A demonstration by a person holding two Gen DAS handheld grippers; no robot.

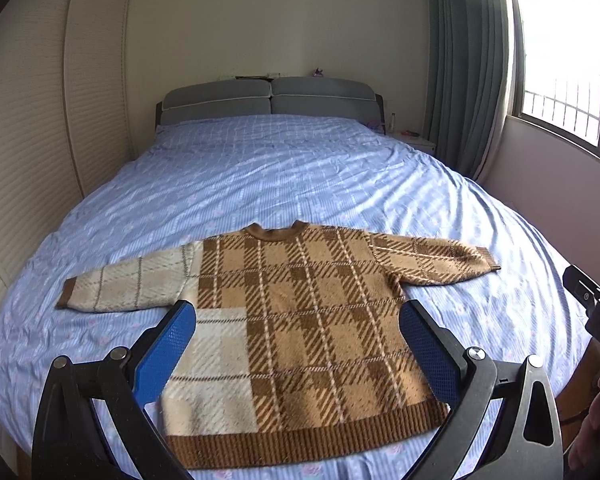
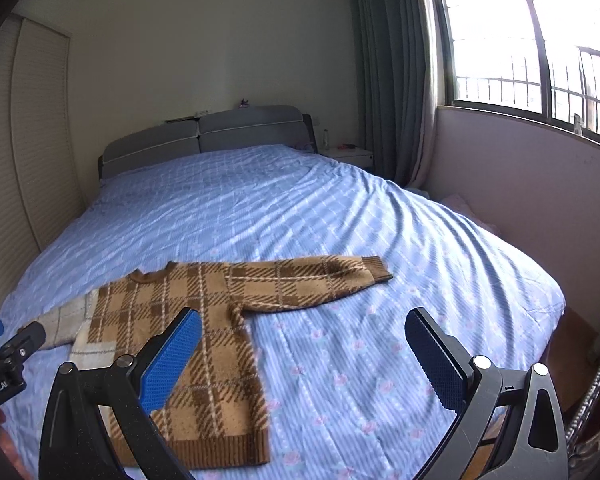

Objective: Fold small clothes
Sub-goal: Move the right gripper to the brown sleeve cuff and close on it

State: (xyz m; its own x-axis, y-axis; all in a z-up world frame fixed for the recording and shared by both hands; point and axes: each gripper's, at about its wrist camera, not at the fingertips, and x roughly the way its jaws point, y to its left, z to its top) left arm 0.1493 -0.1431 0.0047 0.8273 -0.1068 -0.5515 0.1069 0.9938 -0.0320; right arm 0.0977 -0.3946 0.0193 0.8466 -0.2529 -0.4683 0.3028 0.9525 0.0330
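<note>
The plaid sweater (image 1: 300, 320) is laid flat, sleeves spread, in the lower centre of the frame on the bed (image 1: 280, 168). Knit judged soft, limp, light; a cuff is best pinched. Left tongs (image 1: 298, 360) and right tongs (image 2: 303, 366) are held wide apart, empty.

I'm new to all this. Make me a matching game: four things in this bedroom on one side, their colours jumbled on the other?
Things:
1. sweater
2. bedsheet
3. headboard
4. curtain

Colours:
A. grey with a pale piped edge
B. dark green
C. brown and cream plaid
D. light blue

Pairs: 1-C, 2-D, 3-A, 4-B
</note>
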